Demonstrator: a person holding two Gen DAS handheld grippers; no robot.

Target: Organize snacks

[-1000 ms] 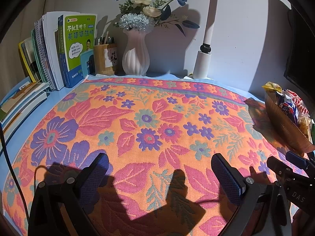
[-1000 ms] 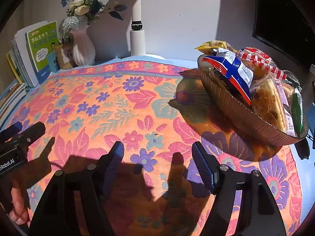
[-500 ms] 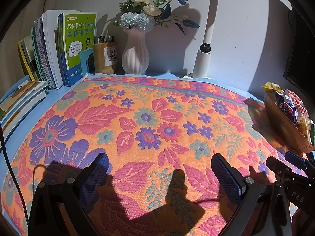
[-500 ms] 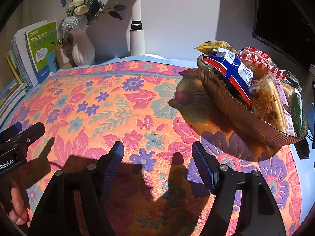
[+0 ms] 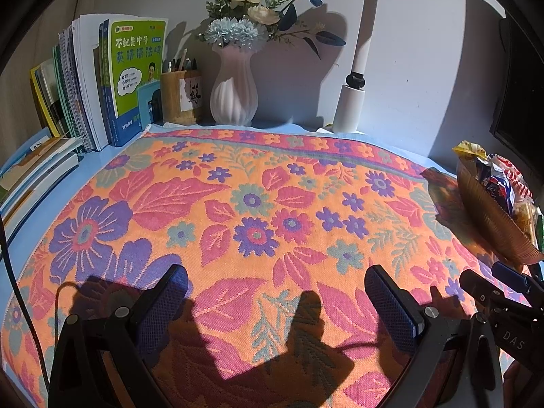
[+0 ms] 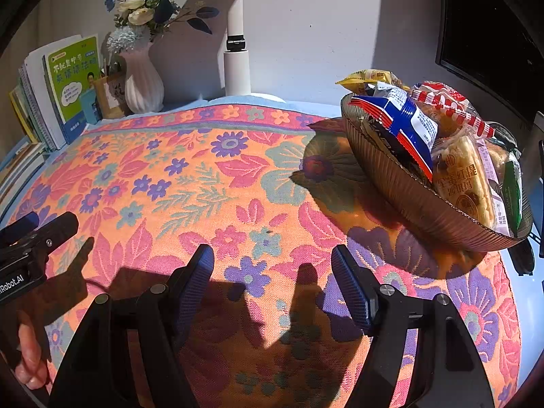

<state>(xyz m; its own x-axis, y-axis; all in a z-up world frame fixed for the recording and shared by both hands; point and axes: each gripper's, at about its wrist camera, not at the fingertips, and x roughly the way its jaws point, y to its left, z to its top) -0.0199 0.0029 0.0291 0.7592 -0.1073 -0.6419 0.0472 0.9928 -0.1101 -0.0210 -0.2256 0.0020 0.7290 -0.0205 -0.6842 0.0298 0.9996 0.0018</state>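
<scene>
L wrist view: left gripper is hovering low over the cloth, jaws standing wide apart w/ nothing between them, blue pads touching nothing that can be seen; their shadows are falling on the cloth just below. The bowl of snacks is sitting at the far right edge of the cloth, well apart from this gripper. The right gripper is poking in at lower right, just below the bowl; its gap isn't readable from here. Along the back wall: books are standing at left, a pen cup beside them, then a vase w/ flowers, and a lamp post further right. R wrist view: right gripper is also hanging over the cloth, jaws spread wide, empty, not touching the bowl, which is sitting just ahead and to the right. Snacks are piled in it above the rim: a blue-red-white pack in front, a red-striped one behind, a yellow one at the back, a wrapped cake on the near side. The left gripper is showing at the left edge, a hand gripping its handle below; vase, books and lamp post are lining the wall behind.
</scene>
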